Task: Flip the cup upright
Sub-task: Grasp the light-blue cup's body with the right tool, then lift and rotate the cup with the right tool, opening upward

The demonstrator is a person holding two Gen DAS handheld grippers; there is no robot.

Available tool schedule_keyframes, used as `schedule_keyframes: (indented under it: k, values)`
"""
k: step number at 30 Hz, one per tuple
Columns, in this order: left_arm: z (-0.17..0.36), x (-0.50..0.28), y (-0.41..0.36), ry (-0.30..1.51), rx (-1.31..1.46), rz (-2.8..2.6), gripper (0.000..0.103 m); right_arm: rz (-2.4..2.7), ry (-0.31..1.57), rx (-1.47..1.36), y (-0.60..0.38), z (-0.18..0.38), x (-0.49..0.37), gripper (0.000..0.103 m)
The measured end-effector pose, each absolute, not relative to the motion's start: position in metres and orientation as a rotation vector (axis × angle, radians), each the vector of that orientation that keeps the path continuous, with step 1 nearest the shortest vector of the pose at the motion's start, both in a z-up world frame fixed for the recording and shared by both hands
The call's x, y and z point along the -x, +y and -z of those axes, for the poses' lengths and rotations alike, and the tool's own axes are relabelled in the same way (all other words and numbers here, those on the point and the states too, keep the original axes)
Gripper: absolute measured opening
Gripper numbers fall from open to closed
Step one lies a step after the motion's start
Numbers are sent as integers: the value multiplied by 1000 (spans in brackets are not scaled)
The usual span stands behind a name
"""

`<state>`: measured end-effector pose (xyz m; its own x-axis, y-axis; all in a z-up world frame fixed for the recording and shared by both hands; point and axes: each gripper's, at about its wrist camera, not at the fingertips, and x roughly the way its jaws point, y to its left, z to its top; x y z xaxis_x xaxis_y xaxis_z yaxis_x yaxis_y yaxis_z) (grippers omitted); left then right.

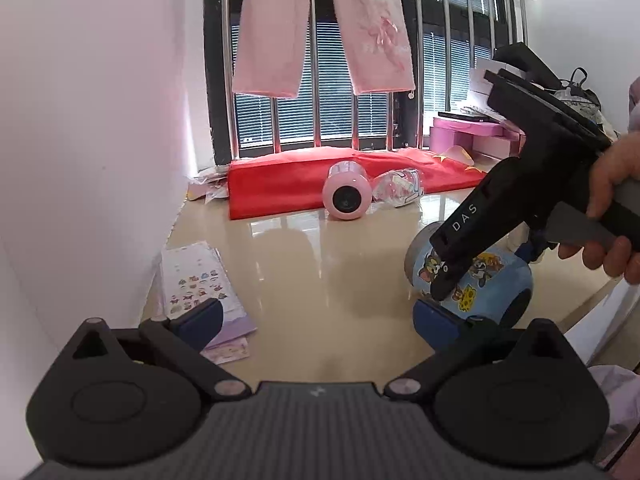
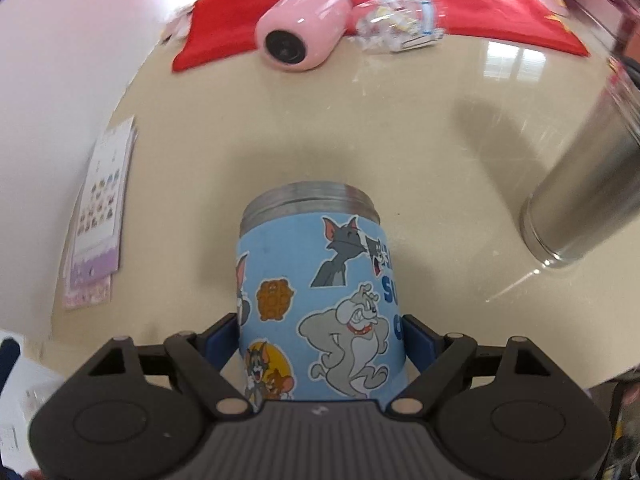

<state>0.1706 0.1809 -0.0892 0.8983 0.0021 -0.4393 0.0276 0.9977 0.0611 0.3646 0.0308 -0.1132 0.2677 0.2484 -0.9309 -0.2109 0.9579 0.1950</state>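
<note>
Blue cartoon cup (image 2: pixel 320 304) lies on its side on the table (image 2: pixel 400 128), pinched at mid-body by our right gripper (image 2: pixel 320 334) for leverage to rotate; left gripper (image 1: pixel 320 318) idles spread wide.

A beige glossy tabletop (image 1: pixel 320 264) is seen. A red cloth (image 1: pixel 280 188) is laid along its far edge. A pink cup (image 1: pixel 346 192) is positioned on its side against the cloth, with a clear packet (image 1: pixel 396 188) just right of it. Sticker sheets (image 1: pixel 200 284) are stacked at the left. A steel tumbler (image 2: pixel 580 200) is located at the right. Pink trousers (image 1: pixel 320 28) are hung before the window.
</note>
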Motion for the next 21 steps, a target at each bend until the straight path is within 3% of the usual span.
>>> schedule_keyframes:
  k: [4,15,17,18,21]
  values:
    - [88,-169,178,451,-68,12,103,-343,1247,19,36,100,-372,96]
    - [86,-164,176,445,-69,-28,103,-401,1357,192,76,109,-405,96]
    - [85,-163,176,444,-65,-37,103,-389,1379,189,78,118,-406,92]
    - [85,-163,177,445,-63,-40,103,-387,1390,170,77,122,-407,84]
    - [85,-162,177,449,-66,-42,103,-436,1361,109,68,122,-403,84]
